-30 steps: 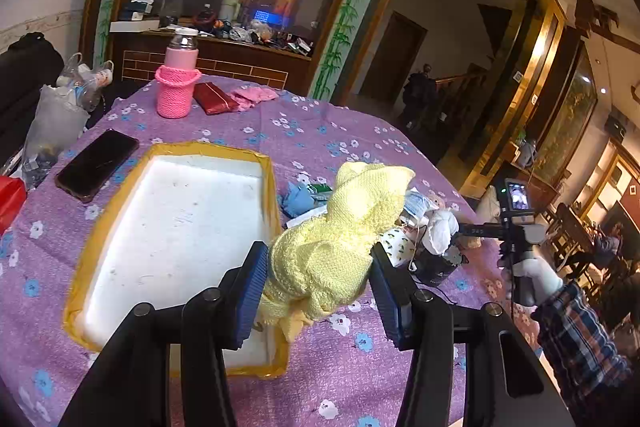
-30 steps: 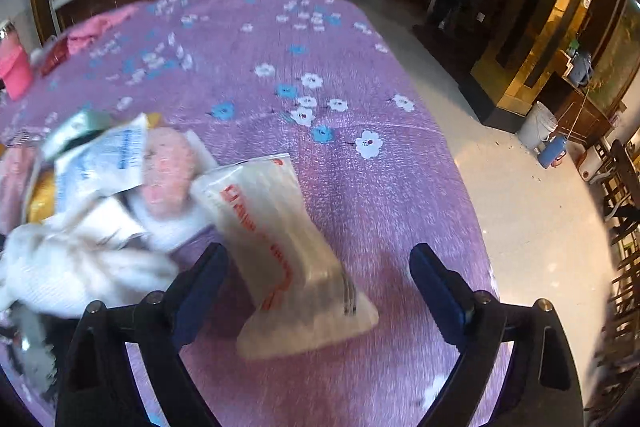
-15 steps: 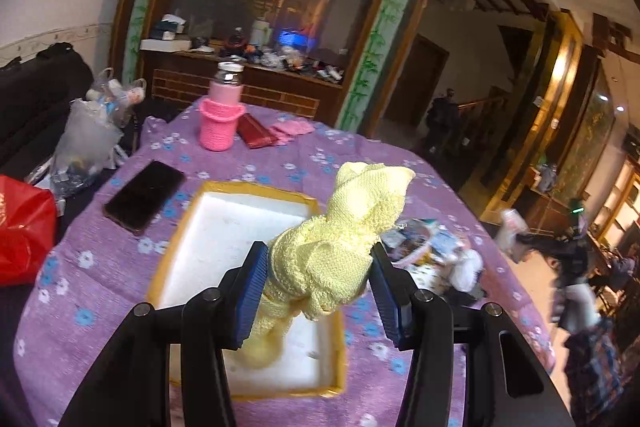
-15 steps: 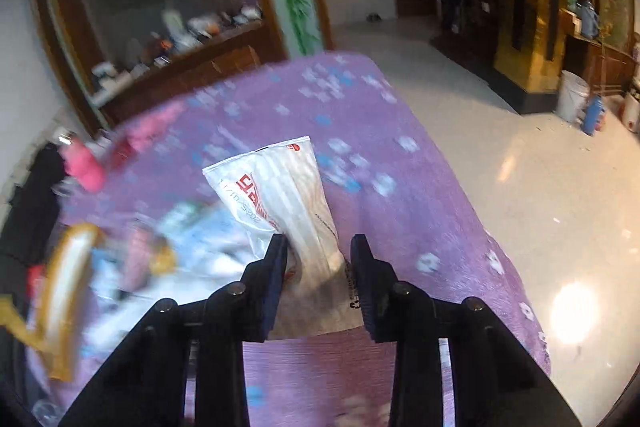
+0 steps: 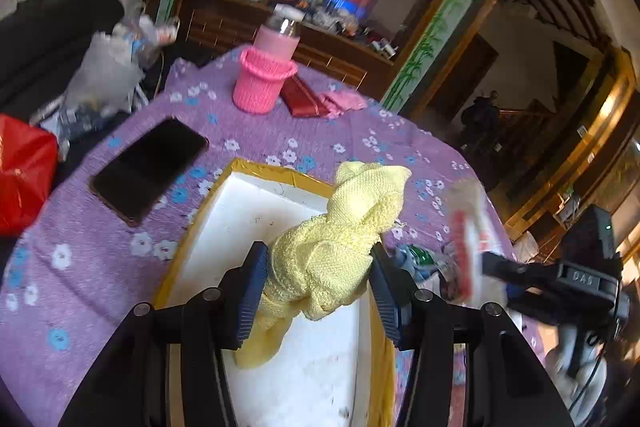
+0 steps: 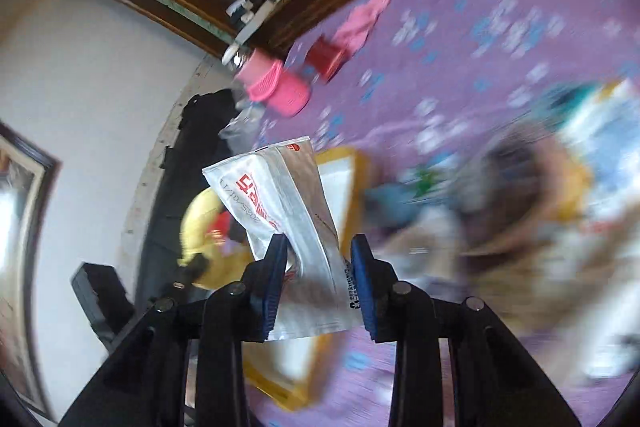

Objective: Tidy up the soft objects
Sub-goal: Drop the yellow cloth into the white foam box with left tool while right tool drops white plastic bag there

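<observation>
Two grippers in use, each clamped on a soft item.

Left gripper point(image 5: 318, 279): pads pressed against both sides of a yellow knit cloth point(image 5: 340, 243). Cloth bunched between the fingers point(image 5: 251, 291), top fold standing up past the tips, tail hanging below them into a white tray point(image 5: 256, 215) with a yellow rim. Tray directly under and ahead of the fingers, on a purple flowered tablecloth point(image 5: 80, 259). Left of the fingers: black phone point(image 5: 150, 169), lying flat on the tablecloth. Far ahead of the tips: pink bottle point(image 5: 268, 75) in a knit sleeve, upright, with a red wallet point(image 5: 302, 97) just beside it. Right of the fingers: the other gripper, blurred, carrying its packet.

Right gripper point(image 6: 320, 259): jaws recently closed in, now narrow and pinching the lower part of a white packet point(image 6: 280, 203) with red print. Packet upright between the fingers point(image 6: 272, 275), upper end rising well beyond the tips, clear of the tablecloth. Behind the packet: tray corner and part of the cloth to the left. Right of the fingers: blurred pile of mixed items point(image 6: 520, 195), contents not distinguishable.
</observation>
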`<state>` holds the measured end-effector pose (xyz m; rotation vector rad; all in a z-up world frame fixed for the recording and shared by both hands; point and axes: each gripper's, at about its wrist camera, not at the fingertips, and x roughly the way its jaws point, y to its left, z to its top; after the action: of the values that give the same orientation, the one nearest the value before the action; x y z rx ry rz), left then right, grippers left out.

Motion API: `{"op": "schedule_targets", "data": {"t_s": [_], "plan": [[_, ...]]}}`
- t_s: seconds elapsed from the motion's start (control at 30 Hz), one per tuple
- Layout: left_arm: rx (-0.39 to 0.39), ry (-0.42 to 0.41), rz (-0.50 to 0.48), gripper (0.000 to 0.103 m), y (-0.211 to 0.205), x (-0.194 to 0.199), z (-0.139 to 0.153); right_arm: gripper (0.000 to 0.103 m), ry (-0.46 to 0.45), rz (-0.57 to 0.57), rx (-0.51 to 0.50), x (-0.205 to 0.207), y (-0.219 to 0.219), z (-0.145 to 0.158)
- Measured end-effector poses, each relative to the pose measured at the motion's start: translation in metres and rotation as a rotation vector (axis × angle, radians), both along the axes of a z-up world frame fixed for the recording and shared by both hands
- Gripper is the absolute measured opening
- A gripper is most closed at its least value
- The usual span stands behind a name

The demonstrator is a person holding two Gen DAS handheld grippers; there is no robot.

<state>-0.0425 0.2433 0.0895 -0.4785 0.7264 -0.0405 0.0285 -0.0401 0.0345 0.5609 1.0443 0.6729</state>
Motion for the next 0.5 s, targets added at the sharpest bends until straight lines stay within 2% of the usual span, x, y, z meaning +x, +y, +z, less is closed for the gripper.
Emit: {"op": "schedule_targets", "data": {"t_s": [0.07, 0.23, 0.4, 0.5], "plan": [[-0.028, 0.052, 0.024, 0.053, 0.004, 0.018, -0.014, 0.032, 0.044, -0.005, 0.004, 0.016, 0.028, -0.014], [-0.077, 0.161, 0.027, 0.053, 0.007, 0.052, -0.049, 0.032, 0.095, -0.031, -0.045, 0.032, 0.065, -0.039], [-0.129, 0.18, 0.06, 0.057, 0.011, 0.065, -0.063, 0.032, 0.08, -0.058, -0.115, 0.032, 0.081, -0.042], [-0.141, 0.186, 0.059, 0.061, 0.009, 0.067, -0.064, 0.032, 0.028, -0.068, -0.201, 0.034, 0.09, -0.034]]}}
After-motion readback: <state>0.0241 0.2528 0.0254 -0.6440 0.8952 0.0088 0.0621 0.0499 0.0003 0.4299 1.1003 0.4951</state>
